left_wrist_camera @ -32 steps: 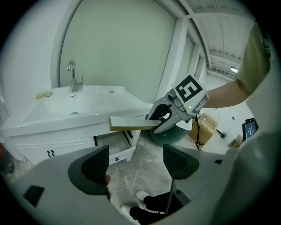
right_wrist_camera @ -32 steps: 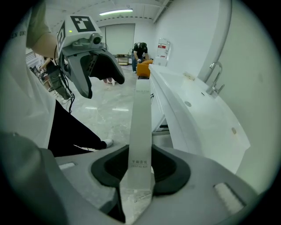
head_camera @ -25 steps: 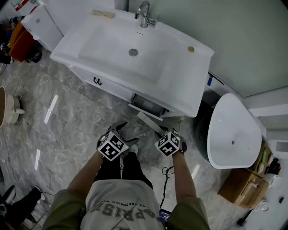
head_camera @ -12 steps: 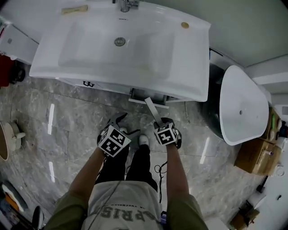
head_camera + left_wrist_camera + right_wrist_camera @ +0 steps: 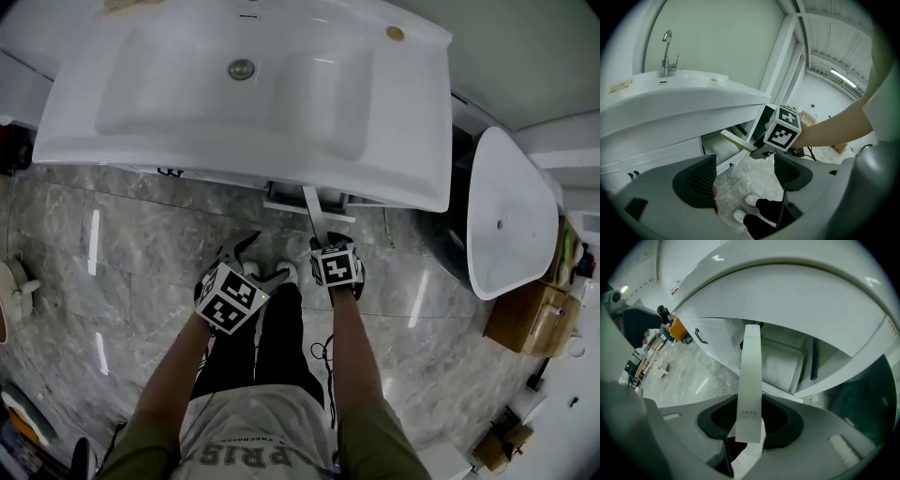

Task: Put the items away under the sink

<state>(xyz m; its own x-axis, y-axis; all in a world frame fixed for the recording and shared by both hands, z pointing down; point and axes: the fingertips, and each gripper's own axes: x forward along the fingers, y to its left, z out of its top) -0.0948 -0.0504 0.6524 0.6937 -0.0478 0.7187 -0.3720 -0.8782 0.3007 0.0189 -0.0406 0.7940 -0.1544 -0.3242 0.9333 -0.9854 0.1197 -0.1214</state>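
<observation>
Box [image 5: 317, 217], long, flat and white, with small print near its lower end: gripped at that end by the right gripper [image 5: 330, 251], whose jaws are pinched on it. Its free end points up the head view at the open cabinet [image 5: 298, 199] under the sink [image 5: 234, 94]. The right gripper view shows the box [image 5: 750, 390] standing upright between the dark pads, with the white cabinet interior [image 5: 785, 364] just behind it. I cannot tell whether the tip has crossed the cabinet front. Change over the last second: the box lay slanted, its far end off to the left, and now runs nearly straight toward the opening. Both grippers sit lower and closer to the cabinet, and the sink fills more of the head view. Reading: the box has been lined up for insertion and the placing step is about to start; it is not yet put away. Left gripper [image 5: 255, 267]: jaws spread wide and holding nothing. The left gripper view shows only marble floor [image 5: 740, 185] and white shoes [image 5: 752, 200] between them. It hangs just left of the right gripper, near but apart. Next move, as judged: push the box forward and down onto the cabinet shelf, keeping it clear of the sink's underside, then let go.
</observation>
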